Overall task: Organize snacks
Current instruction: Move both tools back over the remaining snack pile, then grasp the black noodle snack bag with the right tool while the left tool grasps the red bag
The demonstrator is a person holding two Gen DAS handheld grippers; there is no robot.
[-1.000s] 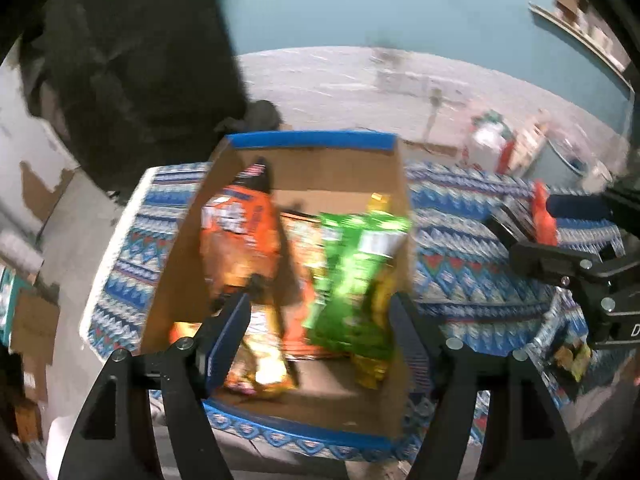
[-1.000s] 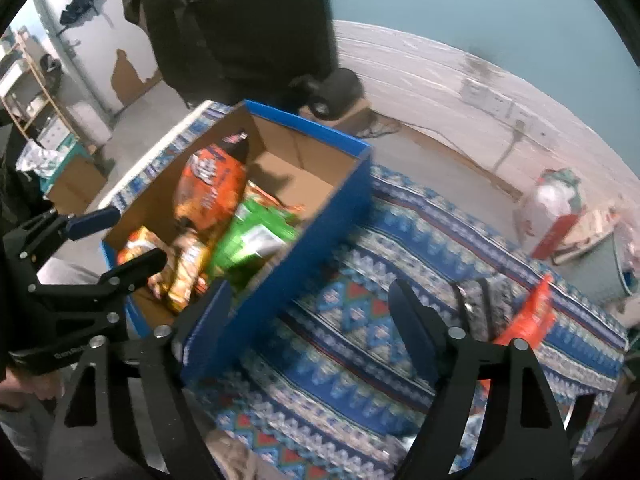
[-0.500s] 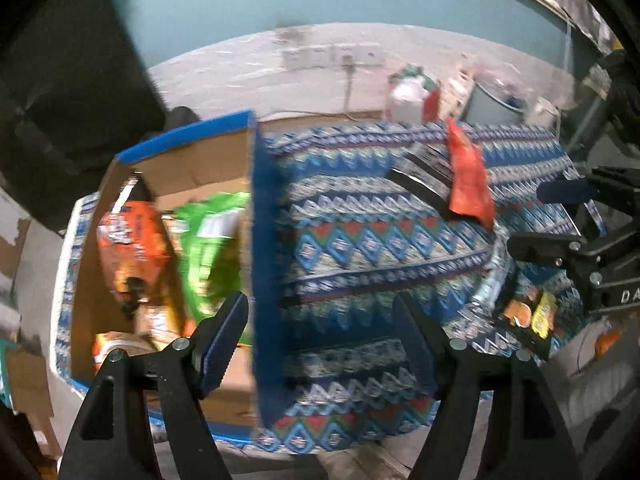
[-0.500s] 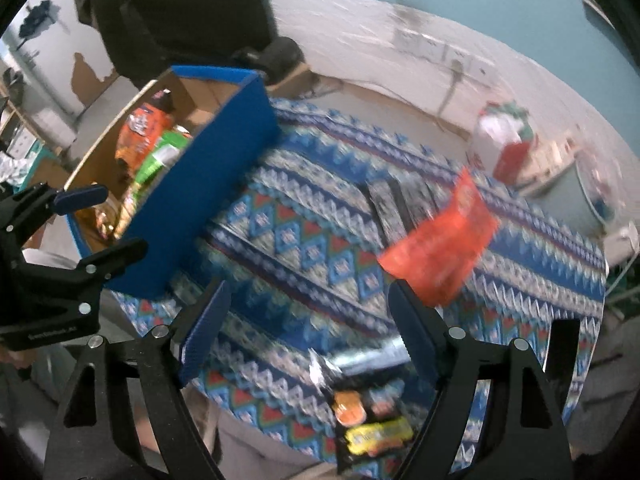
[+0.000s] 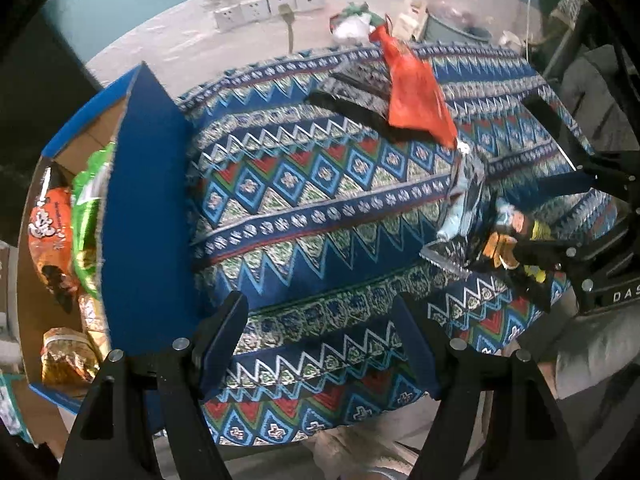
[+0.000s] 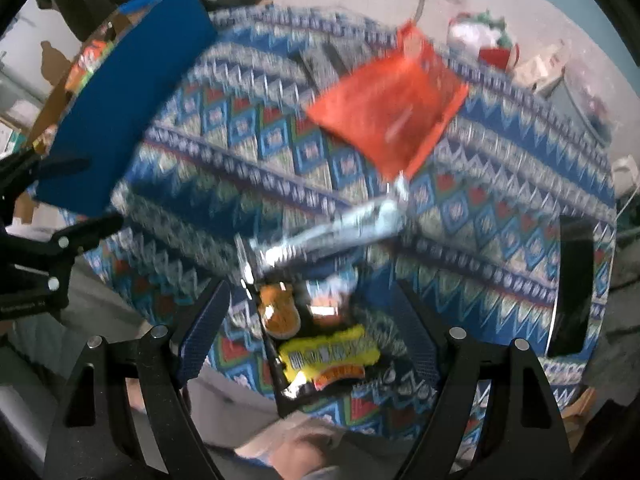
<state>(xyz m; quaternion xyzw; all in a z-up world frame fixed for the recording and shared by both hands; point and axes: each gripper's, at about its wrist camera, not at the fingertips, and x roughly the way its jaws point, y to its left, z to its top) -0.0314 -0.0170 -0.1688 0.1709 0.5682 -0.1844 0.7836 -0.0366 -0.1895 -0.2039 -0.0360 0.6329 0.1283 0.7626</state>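
A blue cardboard box stands at the left of the patterned cloth, with an orange bag and a green bag inside. My left gripper hangs open over bare cloth just right of the box. A dark snack bag with a yellow label and a silver end lies near the front edge. My right gripper is open above it, the bag showing between its fingers without touching the pads. A red-orange bag lies farther back, on a black striped packet.
The cloth-covered table ends close to me, with a person's legs below the edge. A flat black object lies at the right edge. Wall sockets and clutter sit behind the table. The left gripper shows at the left of the right wrist view.
Both views have swung away from the box to the right and come lower over the cloth. The dark snack bag now sits between my right gripper's fingers. Both grippers stay open.
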